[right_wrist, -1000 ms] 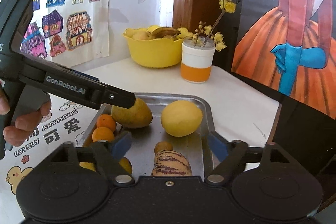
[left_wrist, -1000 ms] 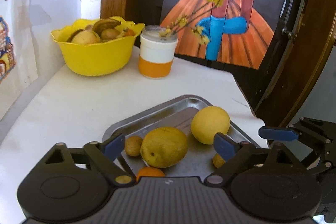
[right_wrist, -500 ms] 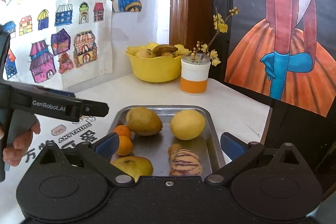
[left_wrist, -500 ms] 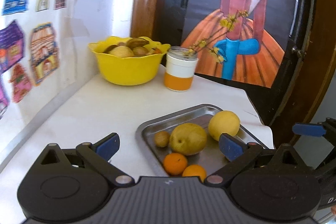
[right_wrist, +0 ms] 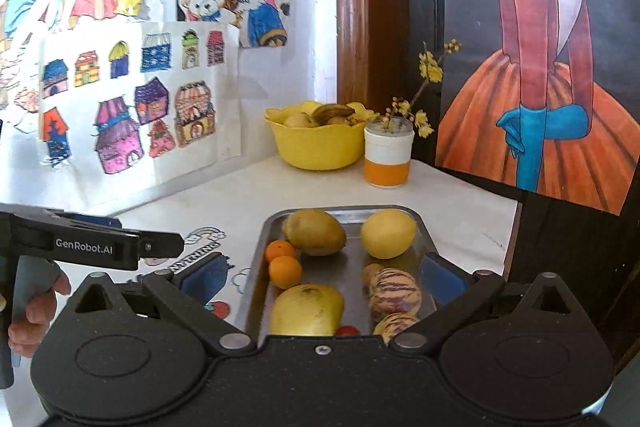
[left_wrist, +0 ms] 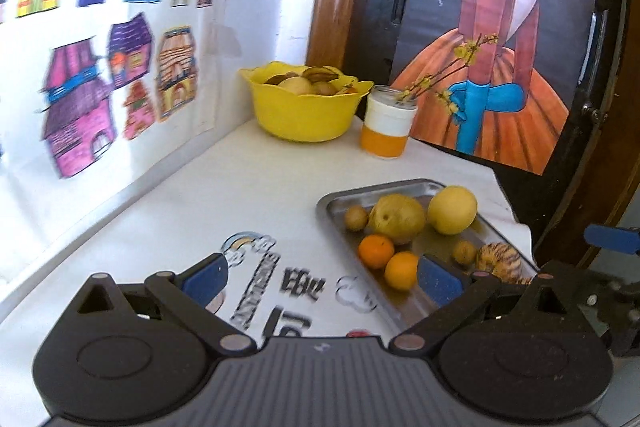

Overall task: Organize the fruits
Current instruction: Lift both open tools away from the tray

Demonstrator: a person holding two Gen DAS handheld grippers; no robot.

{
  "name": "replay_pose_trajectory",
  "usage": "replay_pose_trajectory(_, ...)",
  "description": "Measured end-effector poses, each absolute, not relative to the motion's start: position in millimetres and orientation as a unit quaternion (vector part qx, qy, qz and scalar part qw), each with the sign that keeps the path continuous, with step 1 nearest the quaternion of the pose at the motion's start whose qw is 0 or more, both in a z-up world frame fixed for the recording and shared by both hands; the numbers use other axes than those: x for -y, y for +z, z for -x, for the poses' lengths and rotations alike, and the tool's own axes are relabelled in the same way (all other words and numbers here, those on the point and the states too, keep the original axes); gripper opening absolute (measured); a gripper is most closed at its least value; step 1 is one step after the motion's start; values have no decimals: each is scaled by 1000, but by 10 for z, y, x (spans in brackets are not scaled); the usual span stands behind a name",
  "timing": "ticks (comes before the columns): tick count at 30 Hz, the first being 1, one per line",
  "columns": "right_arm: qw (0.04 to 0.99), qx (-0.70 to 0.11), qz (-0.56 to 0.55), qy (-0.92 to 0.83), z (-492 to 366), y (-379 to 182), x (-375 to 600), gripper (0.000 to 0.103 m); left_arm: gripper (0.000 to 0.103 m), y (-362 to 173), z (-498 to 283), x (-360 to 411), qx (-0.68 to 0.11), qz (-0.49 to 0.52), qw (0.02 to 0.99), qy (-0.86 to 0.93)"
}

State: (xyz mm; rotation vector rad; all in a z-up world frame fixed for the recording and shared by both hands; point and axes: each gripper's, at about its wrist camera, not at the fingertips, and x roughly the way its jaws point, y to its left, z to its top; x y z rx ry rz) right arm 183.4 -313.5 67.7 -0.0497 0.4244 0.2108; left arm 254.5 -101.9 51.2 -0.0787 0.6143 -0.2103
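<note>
**Both my grippers are hanging wide open and empty over the near end of the table, with the fruit lying on the metal tray.**

Going left to right: my left gripper (left_wrist: 320, 277) is hovering over the printed tablecloth (left_wrist: 256, 195) beside the tray (right_wrist: 256, 267), jaws fully spread with nothing between them. My right gripper (right_wrist: 320, 277) is looking straight down the tray, jaws just as wide and holding nothing. I am judging the sorting as needing one fruit at a time: I am favouring the small oranges (right_wrist: 285, 271) nearest the left edge, or the striped fruit (right_wrist: 394, 294) on the right, squeezing gently since round fruit is prone to rolling away. The yellow bowl (right_wrist: 318, 147) is standing well beyond, already holding fruit.
</note>
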Motion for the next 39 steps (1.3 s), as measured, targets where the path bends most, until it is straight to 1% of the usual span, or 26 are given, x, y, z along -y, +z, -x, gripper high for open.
replay_pose_trajectory(11, 979, -184, 22, 90, -1361, 616, 2935, 102, 102, 474, -2029, 691, -305, 99, 945, -68)
replay_pose_trajectory(28, 983, -177, -48, 30, -891, 387, 2893, 102, 103, 410, -1436, 552, -269, 57, 961, -16)
replay_pose_trajectory(35, 986, -165, -15, 21, -766, 284, 2694, 102, 103, 341, -1275, 467, -260, 56, 964, -8)
replay_pose_trajectory(39, 986, -163, -20, 26, -699, 219, 2587, 102, 103, 323, -1153, 425, -244, 44, 969, -3)
